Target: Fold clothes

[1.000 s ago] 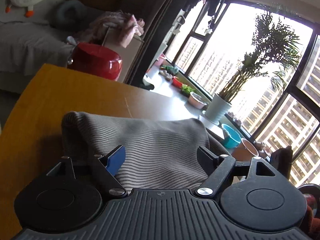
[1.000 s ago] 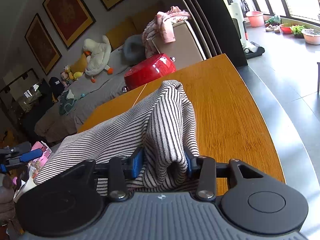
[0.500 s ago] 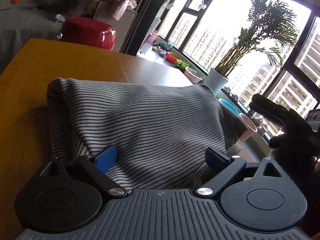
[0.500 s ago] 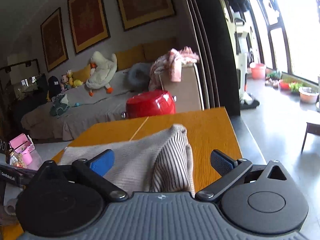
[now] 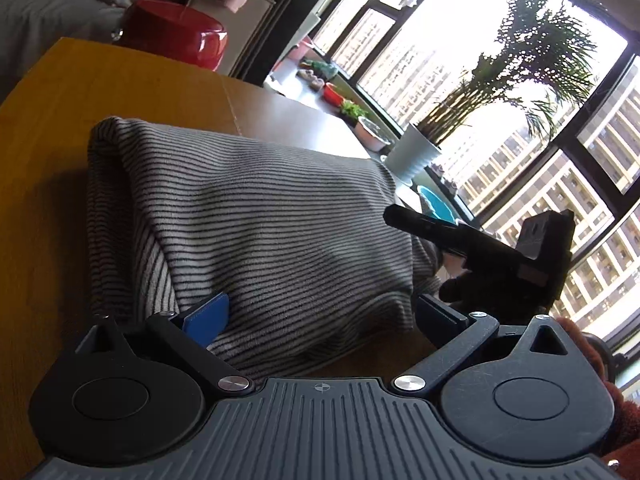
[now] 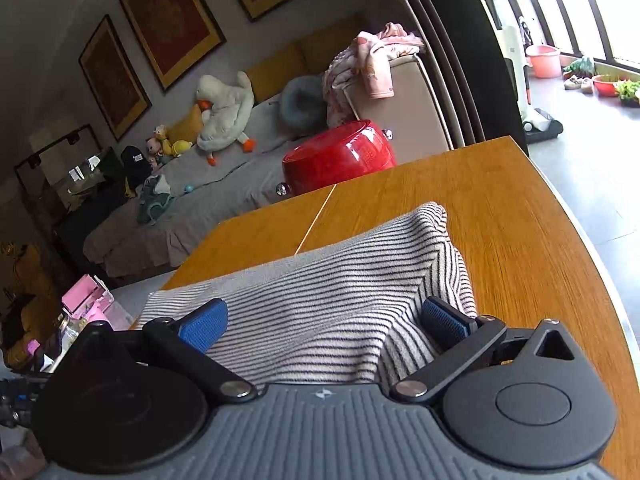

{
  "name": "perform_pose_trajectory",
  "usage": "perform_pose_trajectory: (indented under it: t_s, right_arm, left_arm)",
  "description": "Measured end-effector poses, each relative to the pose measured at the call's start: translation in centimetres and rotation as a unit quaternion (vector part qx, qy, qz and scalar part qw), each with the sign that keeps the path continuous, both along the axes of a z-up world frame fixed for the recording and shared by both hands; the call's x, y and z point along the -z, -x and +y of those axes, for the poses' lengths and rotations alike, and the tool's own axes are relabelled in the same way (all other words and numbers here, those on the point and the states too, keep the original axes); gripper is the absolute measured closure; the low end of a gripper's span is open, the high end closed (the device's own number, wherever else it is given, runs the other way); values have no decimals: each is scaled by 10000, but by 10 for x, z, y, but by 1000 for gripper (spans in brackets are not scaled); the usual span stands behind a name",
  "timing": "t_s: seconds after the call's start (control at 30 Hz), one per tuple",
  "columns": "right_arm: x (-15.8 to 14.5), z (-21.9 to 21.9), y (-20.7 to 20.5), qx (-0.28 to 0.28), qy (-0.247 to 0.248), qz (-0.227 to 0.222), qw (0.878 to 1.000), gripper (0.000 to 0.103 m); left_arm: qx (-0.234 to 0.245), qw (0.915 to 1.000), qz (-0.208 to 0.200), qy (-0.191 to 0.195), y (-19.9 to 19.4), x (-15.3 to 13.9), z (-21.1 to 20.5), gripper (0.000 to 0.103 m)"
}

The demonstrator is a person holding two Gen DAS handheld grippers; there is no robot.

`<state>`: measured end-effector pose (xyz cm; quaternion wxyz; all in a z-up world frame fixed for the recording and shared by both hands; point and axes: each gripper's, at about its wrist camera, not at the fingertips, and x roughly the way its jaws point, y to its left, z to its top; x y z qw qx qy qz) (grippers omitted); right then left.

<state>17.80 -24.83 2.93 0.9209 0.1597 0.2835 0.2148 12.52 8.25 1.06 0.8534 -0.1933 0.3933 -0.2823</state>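
I have both grippers spread wide and holding nothing: the left gripper point(image 5: 320, 316) and the right gripper point(image 6: 324, 322) have each just been opening, and the folded grey-and-black striped knit garment point(image 5: 260, 232) lies loose between their blue pads on the orange wooden tabletop point(image 5: 48, 128). My worry is a pad snagging the soft cloth as I draw away, dragging the fold open, since the fabric bulges right up against the fingers. The left view alone shows my right gripper point(image 5: 480, 244) hovering at the garment's far edge, and the window; only the right view shows the garment's puffed corner point(image 6: 432, 216), with the glossy red round pot point(image 6: 340, 156) behind
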Motion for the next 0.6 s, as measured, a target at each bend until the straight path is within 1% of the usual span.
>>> perform_pose_trajectory:
  t_s: [0.07, 0.17, 0.27, 0.33, 0.37, 0.47, 0.53, 0.6]
  right_arm:
    - [1, -1, 10, -21, 143, 8, 9999, 0]
    - [0, -2, 32, -153, 330, 19, 9993, 0]
    - [-2, 6, 59, -493, 546, 30, 9973, 0]
    - [-5, 13, 77, -846, 534, 62, 9950, 0]
    - [-7, 16, 85, -1009, 475, 76, 9937, 0]
    - [-18, 18, 104, -1336, 303, 60, 9906, 0]
    - [-30, 13, 111, -1340, 246, -102, 9906, 0]
    - [-43, 3, 113, -1205, 207, -318, 9920, 0]
  left_arm:
    - [-72, 9999, -53, -69, -9, 0, 2, 1]
    - [-243, 9990, -181, -317, -28, -1, 3, 1]
    - [-434, 9966, -357, -603, -53, -1, 4, 1]
    - [-480, 9956, -410, -698, -70, -2, 5, 0]
    - [-507, 9955, -396, -698, -77, -3, 6, 0]
    - [-674, 9964, -229, -468, -85, -11, 12, 0]
    - [-725, 9962, -279, -389, -78, -18, 15, 0]
    - [-732, 9962, -347, -329, -66, -24, 15, 0]
